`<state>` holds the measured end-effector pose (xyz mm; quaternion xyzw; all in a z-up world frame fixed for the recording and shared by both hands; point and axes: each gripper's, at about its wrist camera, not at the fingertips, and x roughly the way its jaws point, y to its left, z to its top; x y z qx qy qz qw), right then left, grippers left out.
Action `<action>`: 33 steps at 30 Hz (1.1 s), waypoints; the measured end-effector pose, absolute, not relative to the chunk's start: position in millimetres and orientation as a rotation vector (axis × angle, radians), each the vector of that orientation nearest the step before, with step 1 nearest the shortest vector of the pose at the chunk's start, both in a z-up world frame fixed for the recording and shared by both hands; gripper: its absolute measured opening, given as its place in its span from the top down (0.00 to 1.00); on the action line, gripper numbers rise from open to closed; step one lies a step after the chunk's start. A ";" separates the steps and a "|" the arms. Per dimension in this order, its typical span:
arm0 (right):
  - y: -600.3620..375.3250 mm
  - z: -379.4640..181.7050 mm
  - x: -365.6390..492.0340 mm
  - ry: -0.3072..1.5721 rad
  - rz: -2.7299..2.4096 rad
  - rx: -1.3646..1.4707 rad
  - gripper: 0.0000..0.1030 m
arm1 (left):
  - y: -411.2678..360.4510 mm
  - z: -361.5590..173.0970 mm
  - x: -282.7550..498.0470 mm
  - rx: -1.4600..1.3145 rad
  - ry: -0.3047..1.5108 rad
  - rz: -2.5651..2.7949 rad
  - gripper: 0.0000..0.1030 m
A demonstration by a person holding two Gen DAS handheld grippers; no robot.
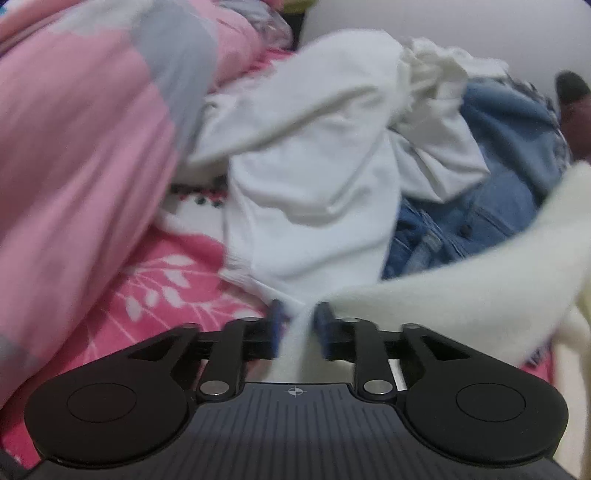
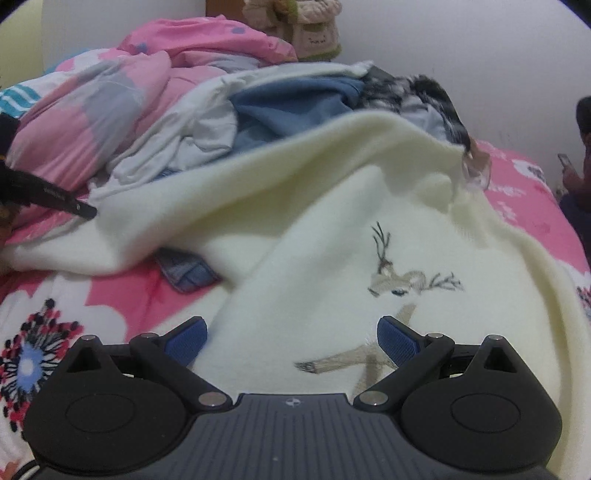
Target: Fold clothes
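Observation:
A cream sweater (image 2: pixel 332 206) with an embroidered deer (image 2: pixel 399 284) lies spread over the pink floral bedsheet (image 2: pixel 122 295). My right gripper (image 2: pixel 291 339) hovers just above its front, jaws wide open with nothing held. In the left wrist view, my left gripper (image 1: pixel 300 325) has its blue pads (image 1: pixel 277 325) close together with a strip of pale fabric filling the gap, which seems to be the cream sweater's (image 1: pixel 461 280) edge. From the right wrist view, a black left-gripper finger (image 2: pixel 70 203) meets the sweater's raised left edge. The left wrist view is motion-blurred.
A heap of clothes lies behind: a white garment (image 1: pixel 314 166), blue denim (image 1: pixel 480 214), a blue top (image 2: pixel 291 107) and a black-and-white item (image 2: pixel 417 92). A pink quilt (image 1: pixel 74 166) bulks at the left. A plush toy (image 2: pixel 306 29) sits by the wall. A seated person (image 2: pixel 580 166) is at far right.

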<state>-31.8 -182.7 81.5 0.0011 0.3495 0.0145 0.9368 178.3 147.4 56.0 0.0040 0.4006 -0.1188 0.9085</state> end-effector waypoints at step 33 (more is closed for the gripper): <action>-181.6 69.8 -34.6 0.713 0.003 0.020 0.03 | 114.0 115.4 51.1 0.628 0.674 -0.523 0.94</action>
